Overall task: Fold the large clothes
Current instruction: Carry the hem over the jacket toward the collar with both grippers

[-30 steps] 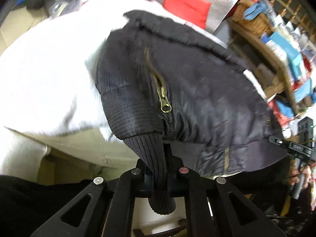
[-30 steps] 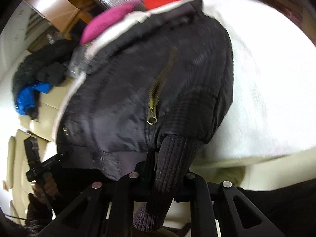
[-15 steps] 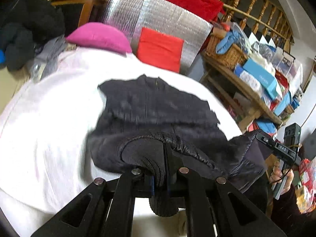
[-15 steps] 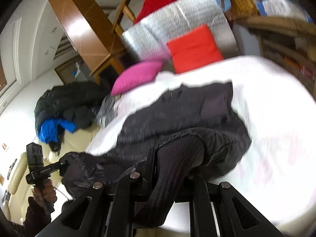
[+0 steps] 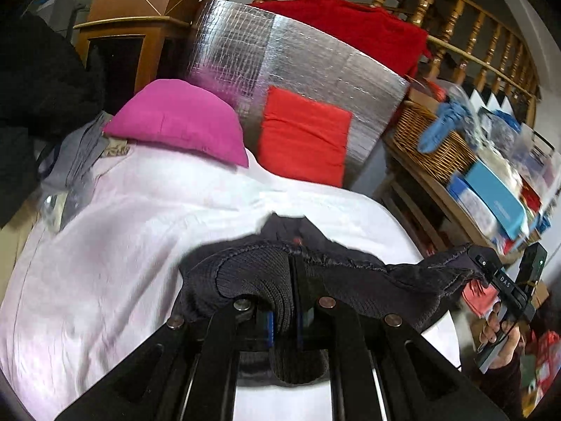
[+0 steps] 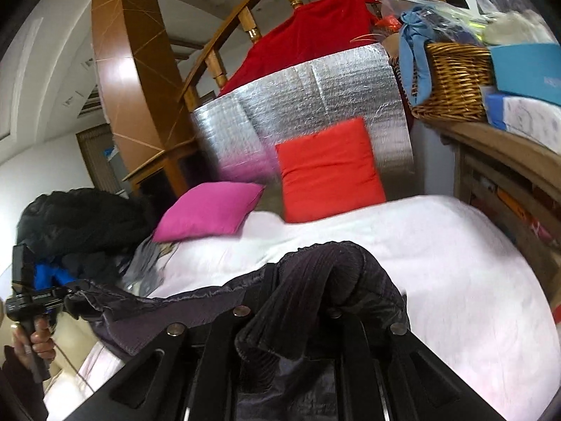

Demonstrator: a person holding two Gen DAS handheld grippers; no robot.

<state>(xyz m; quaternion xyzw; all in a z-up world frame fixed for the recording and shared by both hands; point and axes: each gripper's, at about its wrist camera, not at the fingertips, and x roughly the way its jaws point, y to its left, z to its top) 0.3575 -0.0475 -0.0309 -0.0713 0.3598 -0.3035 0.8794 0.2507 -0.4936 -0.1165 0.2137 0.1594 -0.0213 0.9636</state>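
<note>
Closest in, the left gripper [image 5: 284,310] has its jaws closed tight on a ribbed knit cuff [image 5: 259,280] of the dark jacket [image 5: 354,263], and the right gripper [image 6: 298,319] is clamped the same way on the other cuff [image 6: 308,294]. The jacket hangs between the two, lifted off the white bedsheet [image 5: 122,245], with its body sagging down toward the bed.

It looks soft and limp — padded shell cloth with a slight sheen, likely a bit slippery, and heavy enough to droop wherever it is not held. The ribbed cuffs seem the surest places to pinch, since the knit gives the pads something to bite; the smooth shell would probably slide out.

Beyond the jacket the sheet lies bare, room enough to lay the fold down. At the head of the bed a pink pillow [image 5: 178,122] and a red cushion [image 5: 305,140] lean against a silver foil board [image 5: 315,66] — a long forward swing could reach them. To the right a shelf carries a wicker basket [image 6: 452,80] and boxes, close to the bed's edge. A heap of dark clothes [image 6: 73,224] sits off the left side, and a wooden railing [image 5: 466,31] with a red cloth [image 5: 354,24] over it stands farthest back.
</note>
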